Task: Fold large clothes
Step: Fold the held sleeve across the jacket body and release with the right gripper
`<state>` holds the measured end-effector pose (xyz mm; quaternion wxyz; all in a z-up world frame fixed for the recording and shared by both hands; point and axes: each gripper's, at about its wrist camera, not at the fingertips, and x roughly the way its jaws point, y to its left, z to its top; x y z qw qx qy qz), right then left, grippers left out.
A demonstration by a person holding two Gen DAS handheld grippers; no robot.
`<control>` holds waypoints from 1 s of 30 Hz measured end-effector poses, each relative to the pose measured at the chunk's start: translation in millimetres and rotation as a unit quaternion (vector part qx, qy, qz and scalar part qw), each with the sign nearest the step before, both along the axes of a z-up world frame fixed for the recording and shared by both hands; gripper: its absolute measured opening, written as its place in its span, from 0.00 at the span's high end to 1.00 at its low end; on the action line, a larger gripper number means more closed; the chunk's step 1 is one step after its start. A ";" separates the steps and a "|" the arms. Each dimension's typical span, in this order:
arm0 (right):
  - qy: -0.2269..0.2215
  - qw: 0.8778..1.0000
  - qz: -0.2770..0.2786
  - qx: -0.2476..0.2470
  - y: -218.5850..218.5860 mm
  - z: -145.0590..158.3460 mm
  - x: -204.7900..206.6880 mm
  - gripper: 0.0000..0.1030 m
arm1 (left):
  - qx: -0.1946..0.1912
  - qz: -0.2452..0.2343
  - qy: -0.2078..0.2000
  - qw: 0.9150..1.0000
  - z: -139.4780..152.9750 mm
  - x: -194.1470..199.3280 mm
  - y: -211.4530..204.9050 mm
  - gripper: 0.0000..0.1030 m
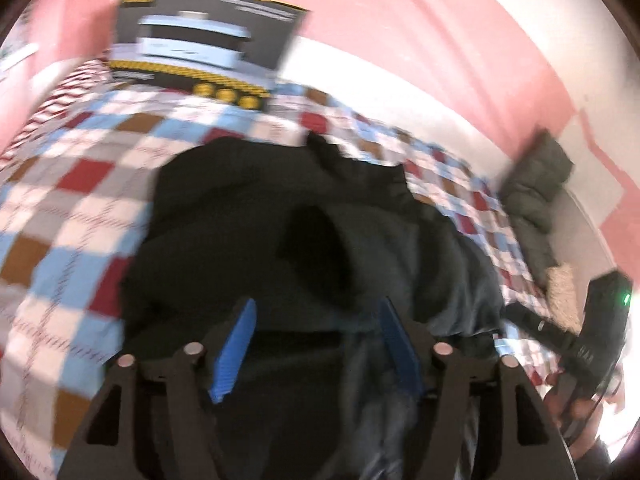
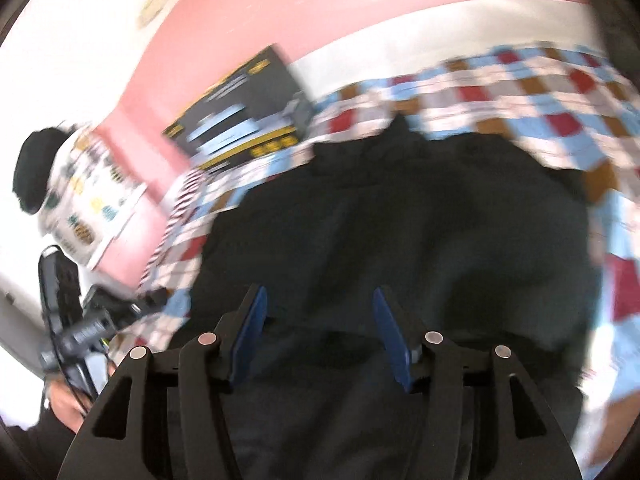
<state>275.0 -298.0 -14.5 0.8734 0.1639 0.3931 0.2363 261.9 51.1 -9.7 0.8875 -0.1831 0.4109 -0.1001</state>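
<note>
Hovering over a dark garment (image 1: 248, 216), both grippers are standing spread with nothing pinched between their blue pads. The garment is lying heaped on a checked bedspread (image 1: 72, 208), roughly in the middle of the bed and running toward its near edge under the tools, with a sleeve opening (image 1: 316, 240) gaping upward on top of the heap. The left gripper (image 1: 316, 344) is pointing down at the near part of the cloth, its fingers (image 1: 234, 348) wide apart and the fabric lying below them rather than clamped. The right gripper (image 2: 322, 340) is likewise pointing down over the garment's broad dark body (image 2: 400, 220), its jaws open and empty. A printed box (image 1: 200, 44) is standing at the far edge of the bed against the pink wall, well apart from the cloth, and a second dark padded garment (image 1: 536, 184) is lying at the bed's right edge. Both views are blurred, so seams and hems are hard to make out. The step in hand appears to be a regrasp between folds: the 2 tools are free and seeking new holds. The next move probably calls for finding 2 matching edges or corners of the heap, pinching a single layer at each, and lifting evenly so the sleeve does not stay bunched.
</note>
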 end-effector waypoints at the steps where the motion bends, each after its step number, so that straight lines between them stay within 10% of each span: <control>1: 0.004 1.000 -0.014 0.001 -10.2 -3.5 -0.4 0.46 | 0.000 -0.010 0.001 1.000 -1.3 11.8 -8.5 0.33; 6: 0.029 0.995 -0.097 0.010 -66.9 -22.6 -3.0 0.46 | 0.001 -0.051 0.062 0.997 -40.3 73.0 -42.6 0.38; 8: 0.031 0.993 -0.115 0.006 -80.5 -24.4 -3.9 0.46 | 0.005 -0.057 0.085 0.995 -54.9 83.9 -49.8 0.70; 13: 0.020 0.990 -0.134 -0.028 -91.5 -22.3 12.5 0.67 | 0.058 -0.021 0.009 0.998 -24.9 80.1 -40.7 0.90; 22: 0.065 0.986 -0.100 -0.118 -65.2 -88.2 59.1 0.72 | 0.121 -0.007 0.047 0.991 -65.9 92.8 -30.5 0.94; 30: 0.062 0.985 -0.087 -0.139 -67.8 -80.1 49.3 0.72 | 0.121 0.008 0.065 0.991 -78.0 85.1 -15.6 0.95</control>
